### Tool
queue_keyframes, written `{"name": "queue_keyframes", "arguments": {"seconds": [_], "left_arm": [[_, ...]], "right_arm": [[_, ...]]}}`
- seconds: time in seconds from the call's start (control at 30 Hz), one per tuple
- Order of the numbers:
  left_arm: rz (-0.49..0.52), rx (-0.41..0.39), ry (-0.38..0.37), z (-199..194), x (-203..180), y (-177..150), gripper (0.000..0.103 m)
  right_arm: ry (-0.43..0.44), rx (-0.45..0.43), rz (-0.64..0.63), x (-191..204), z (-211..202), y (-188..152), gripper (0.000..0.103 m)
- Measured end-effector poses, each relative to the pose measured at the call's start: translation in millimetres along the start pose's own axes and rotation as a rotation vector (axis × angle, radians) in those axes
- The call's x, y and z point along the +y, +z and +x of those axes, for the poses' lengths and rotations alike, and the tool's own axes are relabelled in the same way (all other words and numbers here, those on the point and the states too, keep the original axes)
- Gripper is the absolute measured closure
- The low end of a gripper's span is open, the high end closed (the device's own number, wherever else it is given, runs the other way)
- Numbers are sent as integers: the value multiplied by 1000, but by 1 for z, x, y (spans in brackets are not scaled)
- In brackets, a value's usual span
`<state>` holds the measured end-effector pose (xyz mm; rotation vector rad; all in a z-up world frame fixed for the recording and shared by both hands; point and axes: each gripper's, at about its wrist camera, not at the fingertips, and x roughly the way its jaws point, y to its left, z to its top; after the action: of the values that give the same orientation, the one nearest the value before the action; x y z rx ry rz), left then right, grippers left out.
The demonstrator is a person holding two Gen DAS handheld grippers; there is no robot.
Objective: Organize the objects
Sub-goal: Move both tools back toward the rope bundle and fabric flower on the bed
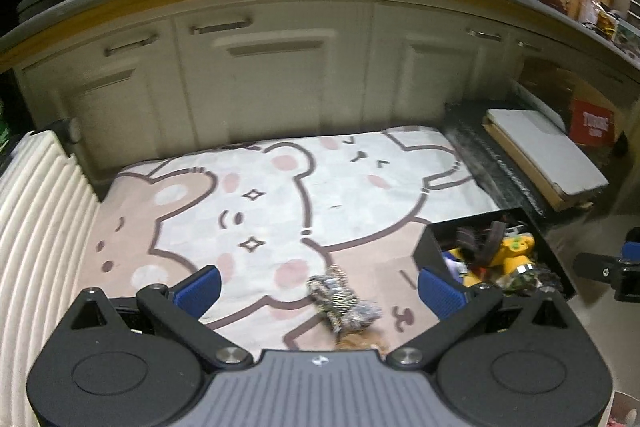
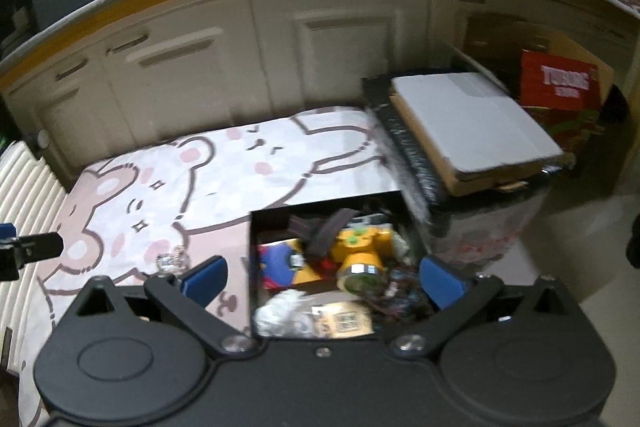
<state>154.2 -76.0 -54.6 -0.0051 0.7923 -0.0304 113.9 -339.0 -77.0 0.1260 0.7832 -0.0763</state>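
A crumpled striped bundle (image 1: 342, 301) lies on the bear-print mat (image 1: 260, 195), between my left gripper's (image 1: 320, 287) open blue pads. A black box (image 2: 256, 239) full of mixed items stands at the mat's right edge; it also shows in the left wrist view (image 1: 424, 247). Inside are a yellow toy (image 2: 360, 243), a tape roll (image 2: 358, 277), a white crumpled bag (image 2: 284, 311) and a label card (image 2: 344, 321). My right gripper (image 2: 322, 279) is open and empty over the box. The bundle shows partly in the right wrist view (image 2: 172, 261).
Cream cabinet doors (image 1: 280, 75) run along the back. A ribbed white surface (image 1: 36, 227) borders the mat on the left. A flat grey-and-cardboard box (image 2: 472, 131) lies on a black bin at right. A red carton (image 2: 560, 83) stands behind it.
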Motion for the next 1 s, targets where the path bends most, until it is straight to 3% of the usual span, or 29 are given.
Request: {"name": "queue_keyframes", "arguments": {"seconds": [0.4,0.7,0.87,1.0], "left_arm": [[-24,-11,66,-10,45,-10,0],[-79,-6,65,-3,69,-12,0],[6,-49,51,3,65,-18,0],[69,-33,7,11,58,-23,0]], "right_arm": [[66,14,-76,60,17,4,0],[95,4,-110,81,31,9,0],[107,-18,-98,80,36,12,0],[114,-47,-98,78,40,14,0]]}}
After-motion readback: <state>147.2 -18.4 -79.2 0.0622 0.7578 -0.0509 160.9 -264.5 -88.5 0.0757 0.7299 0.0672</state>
